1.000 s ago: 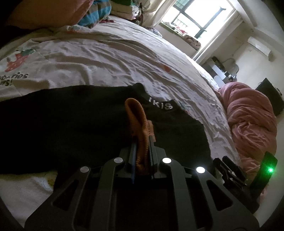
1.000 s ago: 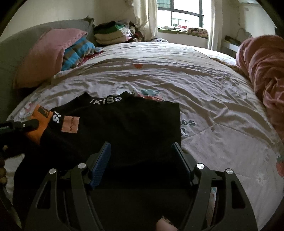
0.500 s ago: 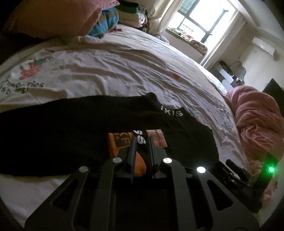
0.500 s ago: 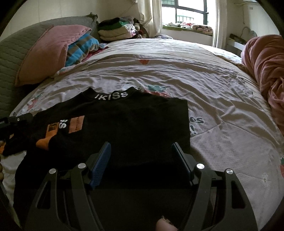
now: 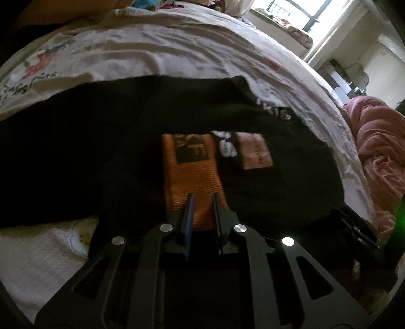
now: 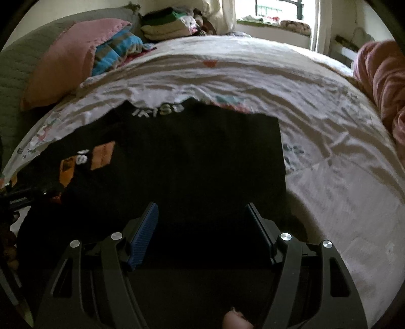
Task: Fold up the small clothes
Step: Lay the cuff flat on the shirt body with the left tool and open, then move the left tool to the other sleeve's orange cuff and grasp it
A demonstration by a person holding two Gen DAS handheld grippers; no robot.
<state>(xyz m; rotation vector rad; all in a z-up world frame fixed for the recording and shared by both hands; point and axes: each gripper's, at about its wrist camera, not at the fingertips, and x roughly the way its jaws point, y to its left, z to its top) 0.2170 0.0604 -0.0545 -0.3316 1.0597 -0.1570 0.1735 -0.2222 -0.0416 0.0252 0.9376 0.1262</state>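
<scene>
A black top point(image 6: 202, 157) with a white-lettered collar point(image 6: 158, 110) lies flat on the bed. Its sleeve, ending in an orange cuff point(image 5: 192, 174), is folded across the body, next to a pinkish label patch point(image 5: 255, 150). My left gripper point(image 5: 202, 200) is nearly closed, its fingers pinching the orange cuff. It also shows at the left edge of the right wrist view point(image 6: 22, 200). My right gripper point(image 6: 202, 217) is open and empty, low over the black top's lower part.
The bed has a pale printed sheet point(image 6: 329, 157). A pink pillow point(image 6: 73, 58) and folded clothes point(image 6: 167, 27) lie at the head. A pink blanket point(image 5: 379, 151) is bunched at the right. A window point(image 6: 276, 10) is behind.
My left gripper has carried the orange cuff down and laid the sleeve flat across the black top. The right gripper has moved closer over the top and stays open.
</scene>
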